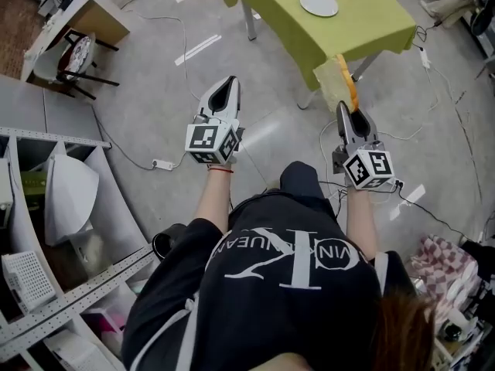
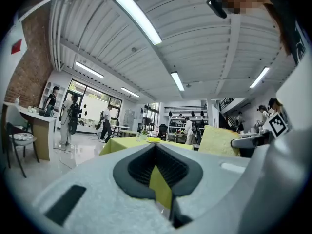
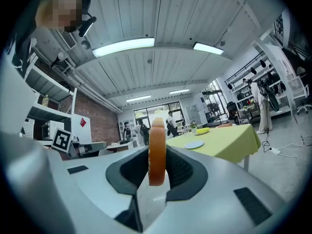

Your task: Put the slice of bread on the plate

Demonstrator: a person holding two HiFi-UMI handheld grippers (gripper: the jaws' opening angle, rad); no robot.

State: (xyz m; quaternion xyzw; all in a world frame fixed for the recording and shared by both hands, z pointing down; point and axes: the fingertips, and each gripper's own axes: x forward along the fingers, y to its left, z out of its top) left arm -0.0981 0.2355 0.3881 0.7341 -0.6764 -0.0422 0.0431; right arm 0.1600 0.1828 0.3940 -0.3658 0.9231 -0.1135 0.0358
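Observation:
The slice of bread (image 1: 336, 73), pale with an orange-brown crust, stands on edge between the jaws of my right gripper (image 1: 346, 107), which is shut on it. Its crust (image 3: 157, 150) fills the middle of the right gripper view. The white plate (image 1: 319, 4) lies on a table with a yellow-green cloth (image 1: 363, 22) ahead, and the plate (image 3: 194, 144) is still well beyond the bread. My left gripper (image 1: 229, 83) is level beside the right one, shut with nothing in it. From the left gripper view (image 2: 156, 152) the bread (image 2: 218, 140) shows to the right.
Cables and a power strip (image 1: 162, 163) lie on the grey floor between me and the table. A chair (image 1: 76, 59) stands far left and grey shelving (image 1: 46, 207) runs along my left. Several people stand in the background (image 2: 68, 118). A yellow object (image 3: 202, 130) sits on the table.

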